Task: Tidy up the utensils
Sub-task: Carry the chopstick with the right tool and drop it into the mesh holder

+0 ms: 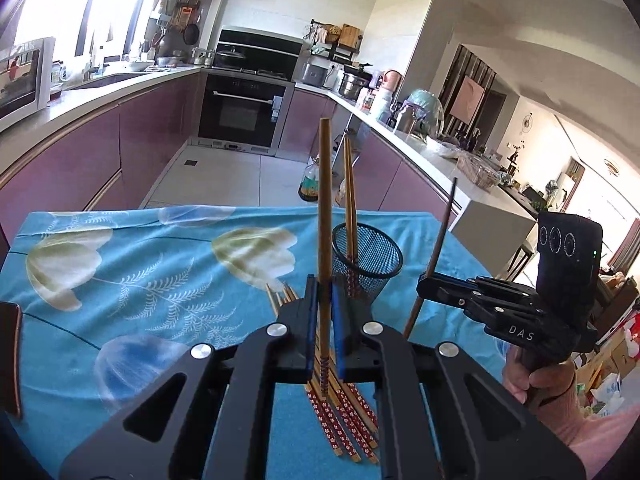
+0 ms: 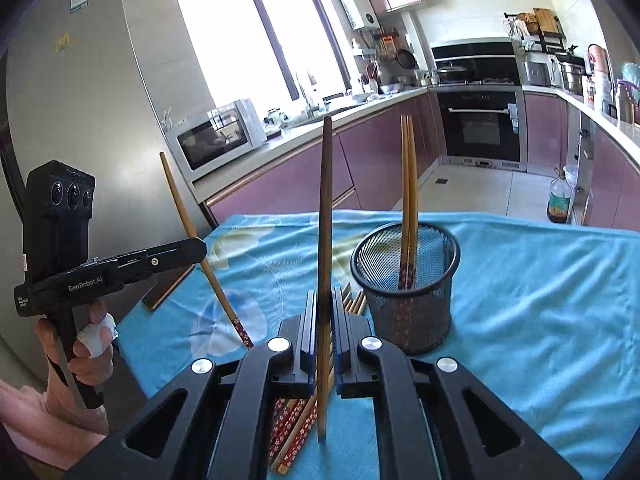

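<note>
My left gripper (image 1: 323, 300) is shut on a wooden chopstick (image 1: 324, 208) with a red flowered end, held upright above the table. My right gripper (image 2: 324, 312) is shut on another wooden chopstick (image 2: 324, 220), also upright. A black mesh cup (image 2: 406, 280) stands on the blue cloth just right of it and holds two chopsticks (image 2: 409, 184); it also shows in the left wrist view (image 1: 366, 258). Several more chopsticks (image 1: 344, 416) lie in a bundle on the cloth under both grippers, seen also in the right wrist view (image 2: 290, 428).
The table carries a blue flowered cloth (image 1: 140, 280). A dark flat object (image 1: 10, 356) lies at its left edge. The right gripper's body (image 1: 520, 304) is at my right in the left wrist view. Kitchen counters, an oven (image 1: 240, 108) and an oil bottle (image 2: 560, 196) stand beyond.
</note>
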Demonstrator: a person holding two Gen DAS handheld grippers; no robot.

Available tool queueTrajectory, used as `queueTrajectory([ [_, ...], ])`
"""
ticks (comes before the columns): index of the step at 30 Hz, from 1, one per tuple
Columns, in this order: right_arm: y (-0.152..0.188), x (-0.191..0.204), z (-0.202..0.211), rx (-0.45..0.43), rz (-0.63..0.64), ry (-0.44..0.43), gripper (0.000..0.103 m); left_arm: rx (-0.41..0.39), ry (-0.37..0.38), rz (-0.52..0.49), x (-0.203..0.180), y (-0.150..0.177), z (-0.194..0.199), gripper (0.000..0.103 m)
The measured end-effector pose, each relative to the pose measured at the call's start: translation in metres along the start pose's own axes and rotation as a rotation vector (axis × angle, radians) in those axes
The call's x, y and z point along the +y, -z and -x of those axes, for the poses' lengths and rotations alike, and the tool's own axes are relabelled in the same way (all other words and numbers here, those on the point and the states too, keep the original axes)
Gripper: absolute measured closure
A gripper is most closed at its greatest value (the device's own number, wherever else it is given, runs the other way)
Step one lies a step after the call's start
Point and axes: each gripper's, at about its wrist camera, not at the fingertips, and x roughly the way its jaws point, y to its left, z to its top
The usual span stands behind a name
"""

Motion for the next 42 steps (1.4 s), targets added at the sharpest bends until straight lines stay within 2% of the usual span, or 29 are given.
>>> queueTrajectory([
  [7,-0.022,-0.005,0.012,-0.059,0.016,0.014,0.097,-0.058,0.016,-0.003,-0.009,-0.025,0.001,0.096],
  [14,-0.05,-0.002,0.027,-0.118,0.059,0.029,0.097,-0.092,0.063,-0.015,-0.023,-0.056,-0.008,0.096],
  [24,-0.087,-0.017,0.037,-0.185,0.073,0.072,0.097,-0.134,0.059,-0.065,-0.045,-0.098,-0.028,0.096],
  [27,-0.092,-0.023,0.03,-0.178,0.068,0.087,0.097,-0.114,0.05,-0.075,-0.046,-0.104,-0.044,0.096],
  [32,-0.09,-0.034,0.013,-0.134,0.055,0.108,0.097,-0.034,0.032,-0.095,-0.046,-0.098,-0.078,0.096],
  [42,-0.077,-0.049,-0.023,0.049,0.038,0.121,0.097,0.114,0.021,-0.133,-0.04,-0.073,-0.123,0.095],
])
